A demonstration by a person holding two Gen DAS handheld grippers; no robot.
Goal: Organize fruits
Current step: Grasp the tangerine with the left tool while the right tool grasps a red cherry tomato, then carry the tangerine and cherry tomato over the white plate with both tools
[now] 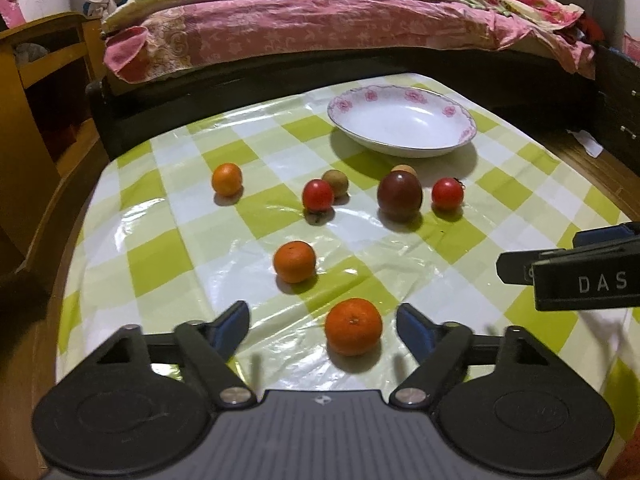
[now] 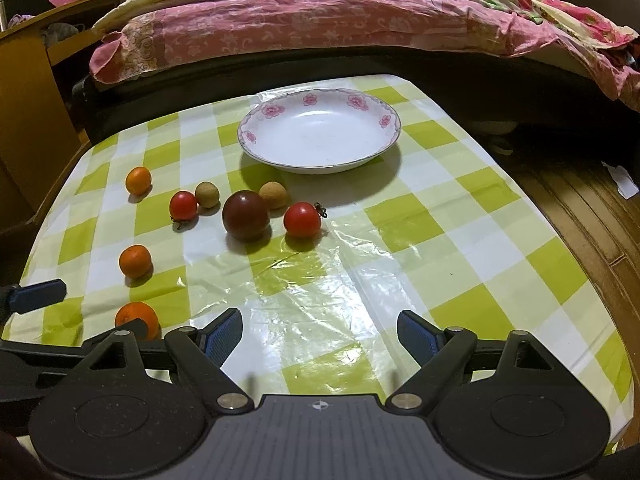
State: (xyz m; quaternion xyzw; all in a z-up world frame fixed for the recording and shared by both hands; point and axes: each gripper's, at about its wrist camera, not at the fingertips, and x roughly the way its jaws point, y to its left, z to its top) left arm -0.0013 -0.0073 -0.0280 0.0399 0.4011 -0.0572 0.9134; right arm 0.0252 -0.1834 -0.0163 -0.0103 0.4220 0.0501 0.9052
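A white floral bowl [image 1: 402, 122] [image 2: 319, 130] stands empty at the far side of the checked table. Before it lie three oranges [image 1: 353, 326] [image 1: 294, 261] [image 1: 227, 179], two red tomatoes [image 1: 318, 195] [image 1: 447, 193], a dark purple tomato [image 1: 399, 196] and two small tan fruits [image 1: 335, 182]. My left gripper [image 1: 323, 326] is open, and the nearest orange lies between its fingers, nearer the right one. My right gripper [image 2: 319, 338] is open and empty over bare cloth; the dark tomato [image 2: 245, 214] lies ahead to its left.
A green-and-white checked plastic cloth [image 2: 360, 272] covers the table. A bed with a pink quilt [image 1: 320, 24] runs along the far edge. A wooden cabinet [image 1: 44, 92] stands at the left. Wooden floor [image 2: 592, 216] shows at the right.
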